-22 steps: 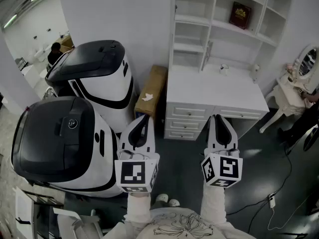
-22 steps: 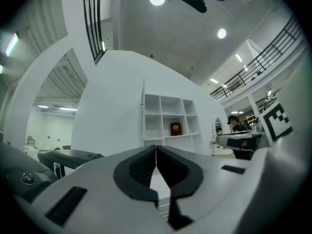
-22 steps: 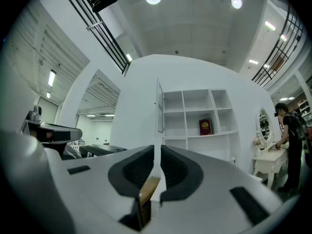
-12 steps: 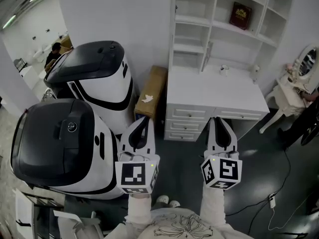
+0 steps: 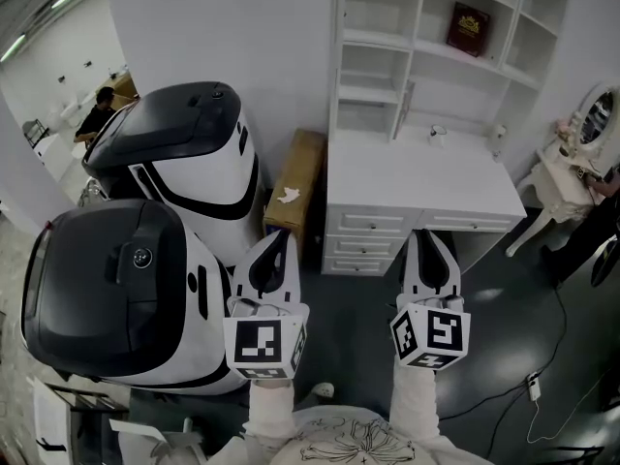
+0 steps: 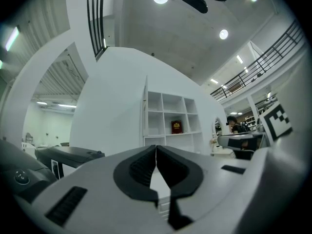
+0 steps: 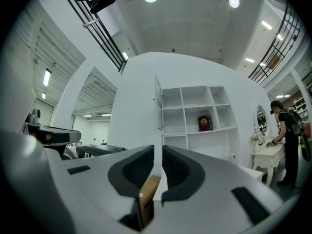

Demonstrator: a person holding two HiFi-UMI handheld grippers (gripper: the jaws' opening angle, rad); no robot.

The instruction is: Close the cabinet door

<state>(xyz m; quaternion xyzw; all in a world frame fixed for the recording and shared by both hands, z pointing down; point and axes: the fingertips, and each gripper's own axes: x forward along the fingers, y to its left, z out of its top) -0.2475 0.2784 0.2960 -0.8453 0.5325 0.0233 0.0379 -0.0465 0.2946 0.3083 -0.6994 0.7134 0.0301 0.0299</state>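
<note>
A white desk (image 5: 426,177) carries a white shelf unit. At that unit's left edge a tall cabinet door (image 5: 338,27) stands open, seen edge-on. It also shows as the door (image 7: 158,104) and the door (image 6: 145,108) in the gripper views. A dark red book (image 5: 467,27) stands on an upper shelf. My left gripper (image 5: 276,235) and right gripper (image 5: 427,232) are held side by side in the air. Both are well short of the desk and hold nothing. The left gripper (image 6: 156,147) has its tips touching. The right gripper (image 7: 158,147) shows only a thin slit.
Two big white-and-black machines (image 5: 184,153) (image 5: 107,279) fill the left. A cardboard box (image 5: 294,182) leans between them and the desk. A vanity table with mirror (image 5: 581,134) and a person (image 5: 601,221) are at the right. A cable and plug (image 5: 534,387) lie on the dark floor.
Both grippers keep the same pose and stay shut. The view has drifted slightly, and one of the two shoes at the bottom has gone out of sight.
</note>
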